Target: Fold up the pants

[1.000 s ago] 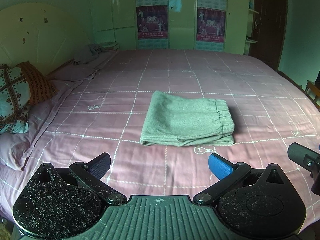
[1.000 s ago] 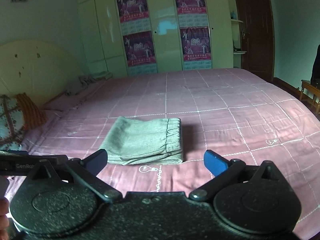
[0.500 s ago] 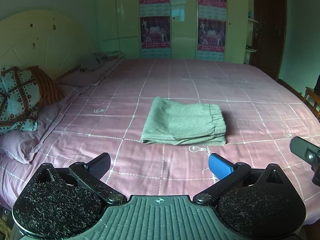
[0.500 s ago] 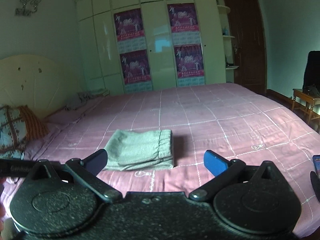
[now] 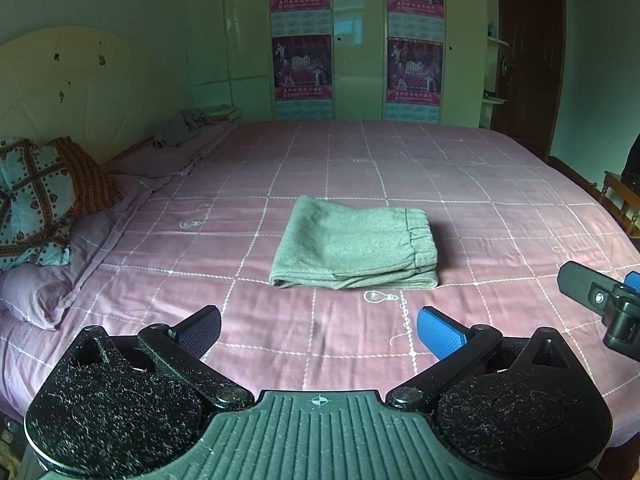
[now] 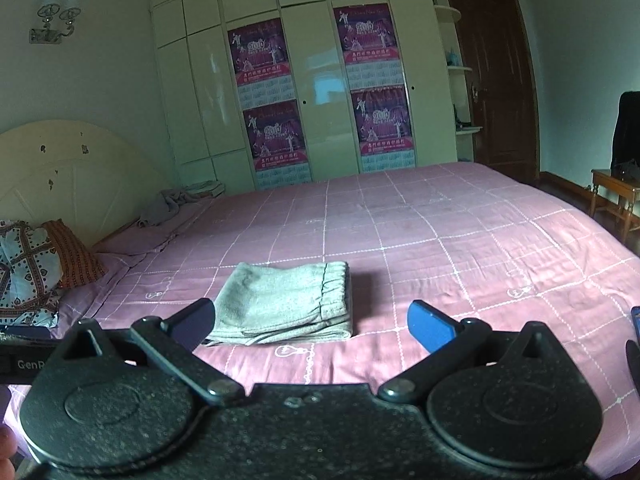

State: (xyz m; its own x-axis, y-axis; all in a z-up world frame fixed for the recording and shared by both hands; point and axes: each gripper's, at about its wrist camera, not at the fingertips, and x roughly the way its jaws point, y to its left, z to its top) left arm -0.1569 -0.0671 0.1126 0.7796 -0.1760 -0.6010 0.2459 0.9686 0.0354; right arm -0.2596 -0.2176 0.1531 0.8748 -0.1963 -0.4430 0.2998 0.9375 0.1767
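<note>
Grey-green pants (image 5: 354,242) lie folded into a neat rectangle on the pink checked bed (image 5: 500,208), elastic waistband to the right. My left gripper (image 5: 320,330) hovers open near the bed's front edge, well short of the pants, nothing between its fingers. In the right wrist view the same folded pants (image 6: 286,304) rest beyond my right gripper (image 6: 312,326), which is open and empty, its left finger overlapping the pants' near left corner in the image. The right gripper's tip (image 5: 608,300) shows at the far right of the left wrist view.
Patterned pillows (image 5: 36,200) and a lilac pillow lie at the left by the cream headboard (image 5: 80,96). A crumpled grey cloth (image 5: 188,124) sits at the far left corner. Wardrobe doors with posters (image 6: 320,92) stand behind the bed; a wooden table (image 6: 616,196) stands at the right.
Both grippers have pulled back and tilted up from the bed, so the pants look smaller and farther away and more of the wardrobe shows. The pants have not moved.
</note>
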